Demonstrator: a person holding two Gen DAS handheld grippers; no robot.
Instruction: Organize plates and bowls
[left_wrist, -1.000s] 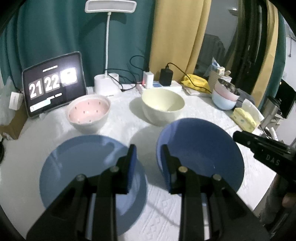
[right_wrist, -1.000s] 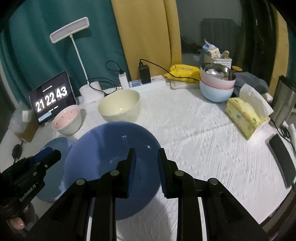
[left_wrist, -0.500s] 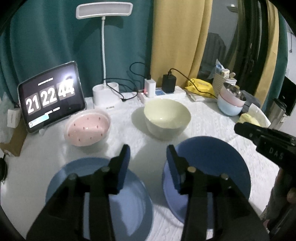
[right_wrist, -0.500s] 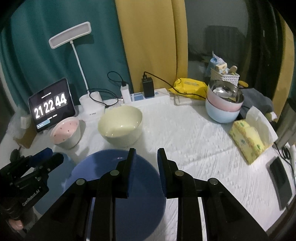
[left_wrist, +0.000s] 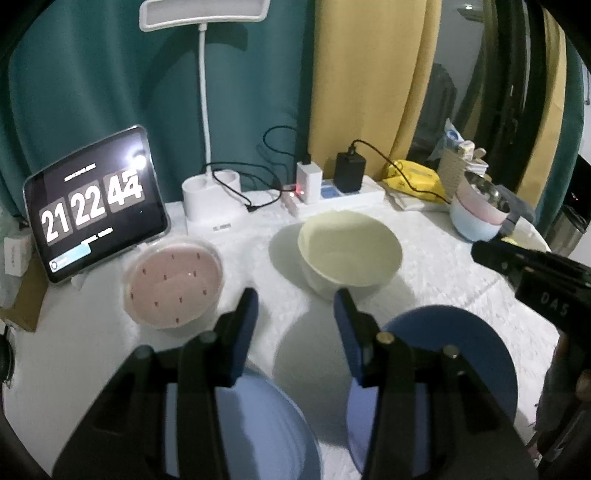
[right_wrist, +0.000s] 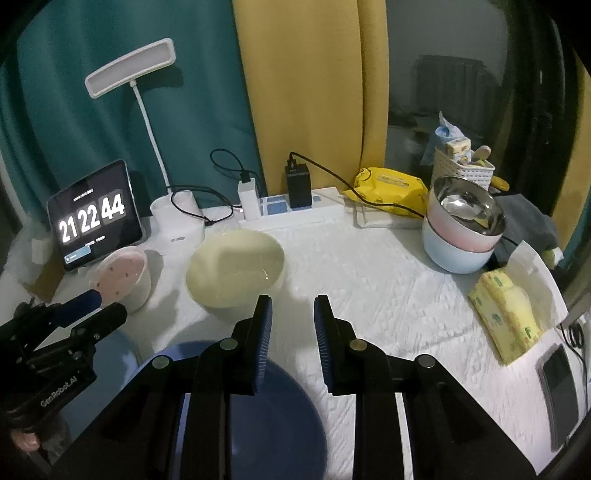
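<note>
Two claws hover over crockery on a quilted white tabletop (right_wrist: 388, 295)

The left claw (left_wrist: 295, 314) gapes moderately, the right claw (right_wrist: 291, 317) narrowly; both empty. A glossy cream bowl (left_wrist: 349, 254) sits mid-frame, a speckled pink bowl (left_wrist: 173, 284) at left, two flat round blue plates at the bottom: one (left_wrist: 476, 354) lower right, another (left_wrist: 266, 424) lower centre under the fingers.

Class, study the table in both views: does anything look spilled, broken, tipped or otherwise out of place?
Nothing stands out. The pink bowl and cream bowl stand upright and look empty, the two blue plates lie flat side by side on the white cloth, and no spill or crack shows. The far edge is cluttered with chargers and cables, but nothing has toppled.
</note>
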